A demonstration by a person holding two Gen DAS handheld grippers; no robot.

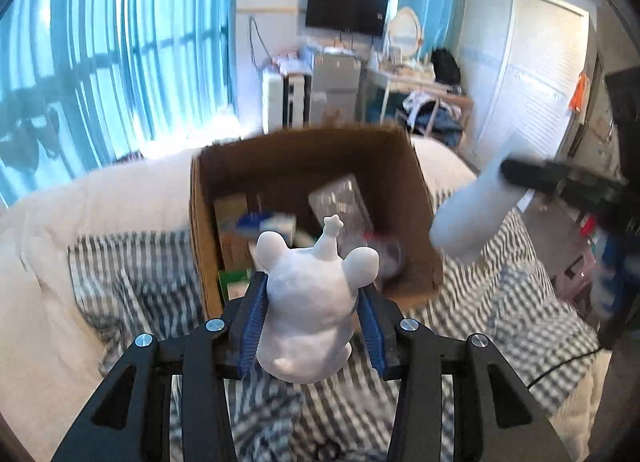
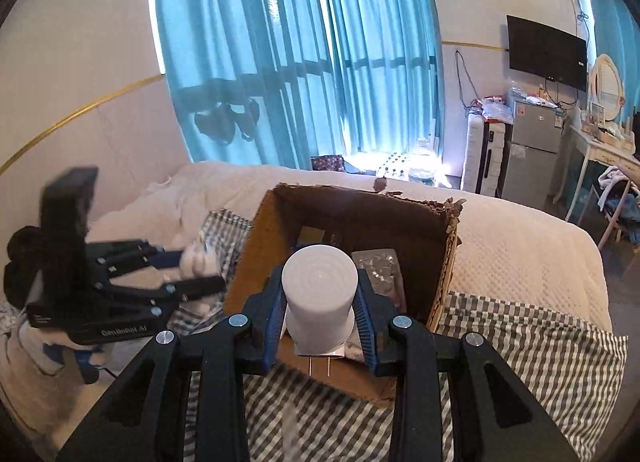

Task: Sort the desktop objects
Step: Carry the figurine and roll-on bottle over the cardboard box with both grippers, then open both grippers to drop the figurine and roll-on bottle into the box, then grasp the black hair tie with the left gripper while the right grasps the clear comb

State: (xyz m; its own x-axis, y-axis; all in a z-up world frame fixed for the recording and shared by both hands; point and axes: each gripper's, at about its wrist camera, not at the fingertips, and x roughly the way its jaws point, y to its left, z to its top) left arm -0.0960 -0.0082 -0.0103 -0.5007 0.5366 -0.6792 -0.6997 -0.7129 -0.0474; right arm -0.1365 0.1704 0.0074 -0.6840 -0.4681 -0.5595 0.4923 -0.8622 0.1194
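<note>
A white bear-shaped figurine [image 1: 310, 302] with round ears and a small star on top sits between the blue pads of my left gripper [image 1: 312, 304], which is shut on it just in front of an open cardboard box [image 1: 420, 198]. My right gripper [image 2: 320, 310] is shut on a white cylindrical plug-in light [image 2: 319, 298] with two metal prongs underneath, held above the near edge of the same box [image 2: 450, 262]. In the left wrist view the white light [image 1: 468, 218] and the right gripper [image 1: 532, 176] appear at the box's right. The right wrist view shows the left gripper [image 2: 200, 266] with the figurine [image 2: 196, 258] left of the box.
The box rests on a bed with a grey-and-white checked sheet [image 2: 520, 346] and a white quilt [image 1: 100, 206]. Inside it lie small cartons [image 1: 232, 214] and a clear plastic package [image 1: 340, 198]. Blue curtains [image 2: 300, 54], a small fridge [image 2: 532, 146] and a dressing table [image 2: 600, 142] stand beyond.
</note>
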